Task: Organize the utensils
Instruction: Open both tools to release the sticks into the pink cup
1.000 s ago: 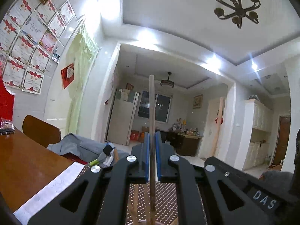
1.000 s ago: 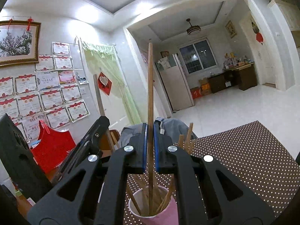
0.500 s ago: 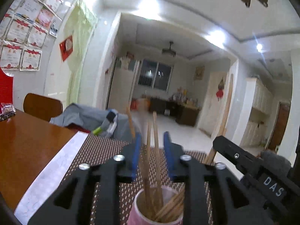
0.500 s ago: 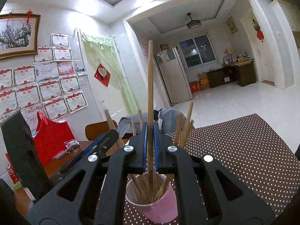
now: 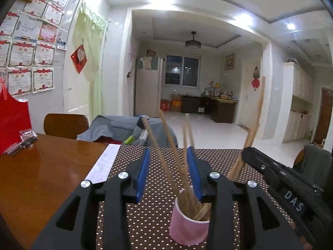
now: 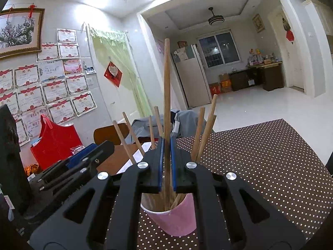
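We find the right claw (image 6: 165, 162) clenched on one upright chopstick (image 6: 166, 95), its tip down inside the pink cup (image 6: 177, 218) on the dotted surface (image 6: 260, 166); the left claw (image 5: 169, 171) stands released above that cup. We judge the stick light, stiff and smooth, best gripped mid-shaft, and the light cup easily tipped.

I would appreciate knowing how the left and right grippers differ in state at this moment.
The left gripper has its jaws spread wide and holds nothing; the right gripper has its jaws nearly closed around an upright chopstick. Both sit over the pink cup of chopsticks.
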A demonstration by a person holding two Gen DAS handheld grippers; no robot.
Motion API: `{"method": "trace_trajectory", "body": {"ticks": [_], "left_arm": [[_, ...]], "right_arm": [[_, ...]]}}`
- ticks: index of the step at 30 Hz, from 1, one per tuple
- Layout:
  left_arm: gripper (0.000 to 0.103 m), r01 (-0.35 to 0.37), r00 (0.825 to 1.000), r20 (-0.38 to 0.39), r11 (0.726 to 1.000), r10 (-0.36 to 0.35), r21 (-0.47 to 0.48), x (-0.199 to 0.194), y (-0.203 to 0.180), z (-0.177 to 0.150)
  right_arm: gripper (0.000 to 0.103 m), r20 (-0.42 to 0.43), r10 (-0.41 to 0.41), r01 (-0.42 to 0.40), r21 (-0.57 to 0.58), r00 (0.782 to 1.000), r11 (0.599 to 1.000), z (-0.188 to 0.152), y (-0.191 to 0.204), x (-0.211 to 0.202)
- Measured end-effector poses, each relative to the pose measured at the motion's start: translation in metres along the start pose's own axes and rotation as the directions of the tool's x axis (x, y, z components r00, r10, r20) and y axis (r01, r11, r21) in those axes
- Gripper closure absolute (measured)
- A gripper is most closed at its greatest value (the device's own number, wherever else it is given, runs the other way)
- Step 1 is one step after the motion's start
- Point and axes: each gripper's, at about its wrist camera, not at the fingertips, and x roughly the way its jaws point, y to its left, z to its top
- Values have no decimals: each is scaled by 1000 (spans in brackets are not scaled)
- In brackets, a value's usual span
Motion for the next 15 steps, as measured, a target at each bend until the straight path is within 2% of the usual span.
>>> {"method": "trace_trajectory", "body": {"ticks": [6,11,15], "left_arm": [[66,-28,999,-24,1000,27,-8,3,5,3],[63,-53,998,-27,999,53,7,0,4,6],[63,-52,998,-27,999,52,-2,-2,6,7]], "right_arm": [[96,-21,-2,1,-26,1000,1000,-4,5,5],[96,-97,25,-27,-21,995,999,-5,9,16],[95,-111,20,-23,-26,994,999,-5,12,17]]}}
